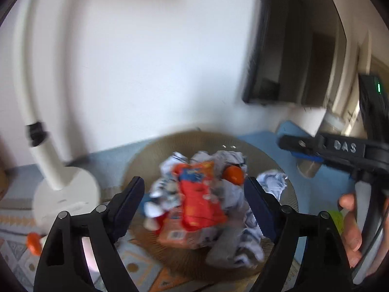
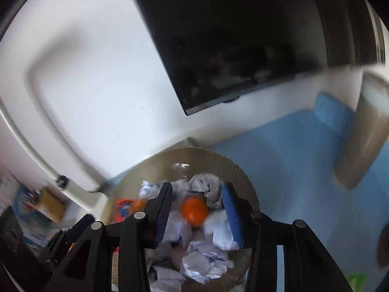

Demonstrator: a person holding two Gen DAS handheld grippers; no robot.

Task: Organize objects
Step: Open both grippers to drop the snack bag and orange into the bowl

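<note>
A round woven basket (image 1: pixel 150 150) (image 2: pixel 233 168) holds crumpled white papers (image 1: pixel 233 199) (image 2: pixel 201 265), an orange-red snack bag (image 1: pixel 199 204) (image 2: pixel 126 209) and an orange ball (image 1: pixel 234 174) (image 2: pixel 194 210). My left gripper (image 1: pixel 194 194) is open above the basket, its fingers on either side of the snack bag. My right gripper (image 2: pixel 198 209) is open over the basket, its fingers on either side of the orange ball; it also shows in the left wrist view (image 1: pixel 316 148) at the right. Both views are blurred.
A white desk lamp (image 1: pixel 56 180) (image 2: pixel 73 187) stands left of the basket. A dark screen (image 1: pixel 279 48) (image 2: pixel 231 36) hangs on the wall. The basket stands on a blue mat (image 2: pixel 291 158). A grey cylinder (image 2: pixel 364 133) stands at the right. Books (image 2: pixel 31 209) lie at the left.
</note>
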